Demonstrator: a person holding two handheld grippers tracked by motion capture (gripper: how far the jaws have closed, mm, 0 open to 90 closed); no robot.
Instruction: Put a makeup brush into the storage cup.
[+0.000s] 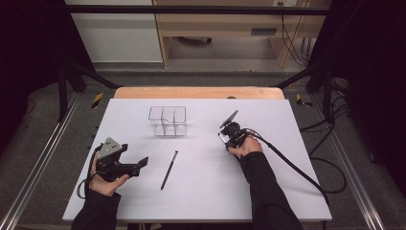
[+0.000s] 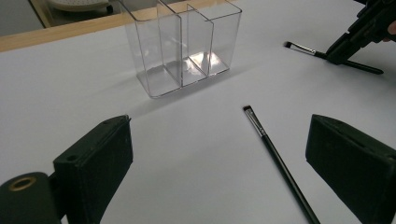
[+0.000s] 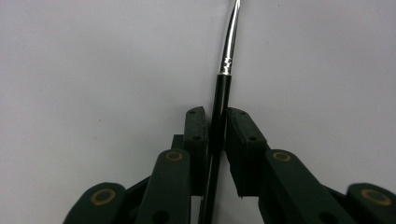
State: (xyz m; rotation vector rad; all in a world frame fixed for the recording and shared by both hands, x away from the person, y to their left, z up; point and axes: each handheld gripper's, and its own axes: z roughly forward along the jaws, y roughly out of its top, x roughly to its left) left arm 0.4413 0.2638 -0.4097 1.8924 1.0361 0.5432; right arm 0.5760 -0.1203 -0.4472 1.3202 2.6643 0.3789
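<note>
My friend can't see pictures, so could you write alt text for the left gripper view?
Two wide-open black jaws frame a thin black makeup brush lying on a white table. Behind it stands a clear plastic organizer with several empty compartments. At top right, the right gripper is closed around a second brush.

Lab, metal frame [image 1: 62, 86], cables [image 1: 330, 120], white table [image 1: 287, 191]

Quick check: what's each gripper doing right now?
Left gripper: open, holding nothing.
Right gripper: shut on a brush lying on the table.
</note>
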